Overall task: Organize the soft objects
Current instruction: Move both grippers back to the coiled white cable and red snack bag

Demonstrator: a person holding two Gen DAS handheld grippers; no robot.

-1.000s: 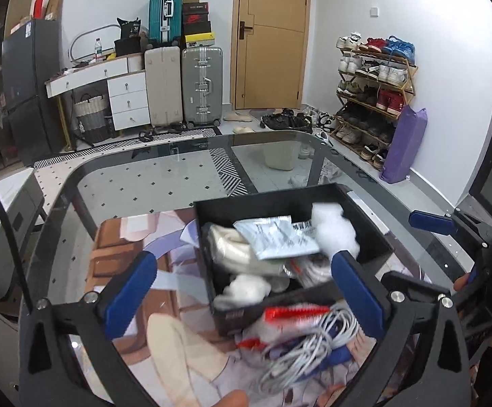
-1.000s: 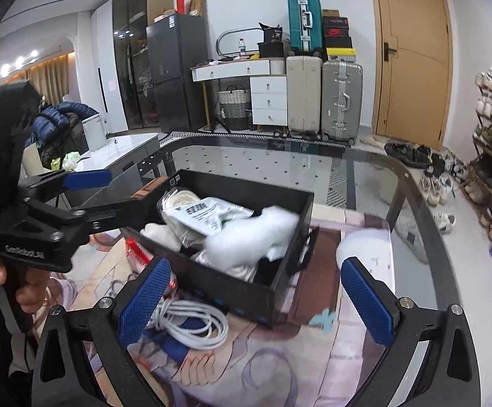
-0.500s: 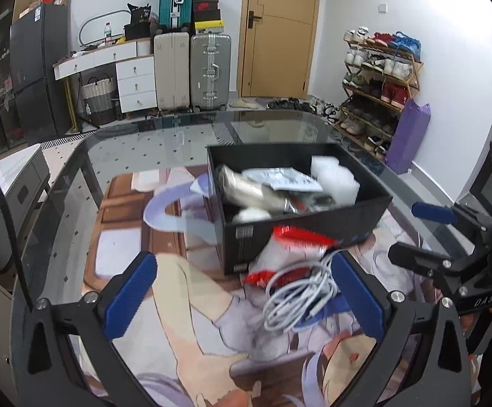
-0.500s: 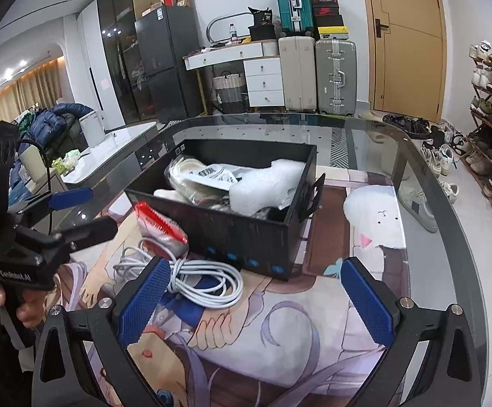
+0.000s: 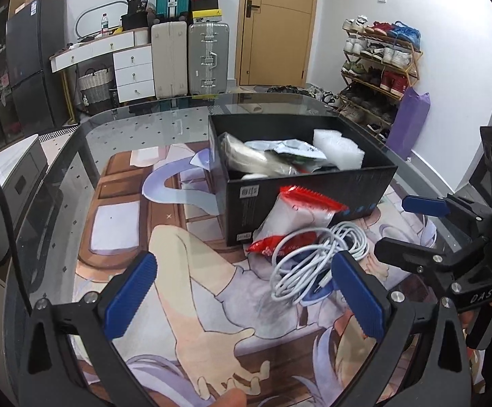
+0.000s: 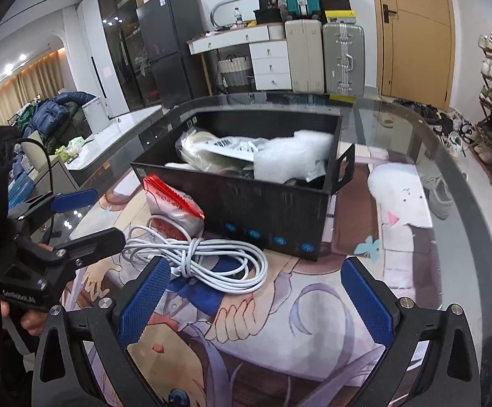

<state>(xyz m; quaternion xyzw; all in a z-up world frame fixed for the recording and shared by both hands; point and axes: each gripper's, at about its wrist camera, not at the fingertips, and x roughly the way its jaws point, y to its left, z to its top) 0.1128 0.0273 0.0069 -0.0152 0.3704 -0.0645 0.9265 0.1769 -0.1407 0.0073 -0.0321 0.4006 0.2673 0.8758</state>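
Note:
A black box [image 5: 313, 200] [image 6: 273, 210] on a printed mat holds soft packets, among them a white bubble-wrap wad [image 5: 339, 147] [image 6: 290, 161] and a beige bag [image 5: 249, 159]. A red and white pouch [image 5: 296, 217] [image 6: 173, 205] leans on the box's near wall. A coiled white cable [image 5: 317, 254] [image 6: 208, 257] lies beside it on the mat. My left gripper [image 5: 242, 293] is open and empty, short of the cable. My right gripper [image 6: 256, 300] is open and empty, just in front of the cable.
The printed mat [image 5: 185, 271] covers a dark glass table [image 5: 117, 135]. Each gripper shows in the other's view, right gripper [image 5: 449, 237], left gripper [image 6: 59, 230]. Suitcases [image 5: 191, 57], drawers and a shoe rack [image 5: 378, 68] stand beyond the table.
Both grippers have drawn back from over the box toward the near side of the table. The pouch and cable now lie ahead of them. Both stay open.

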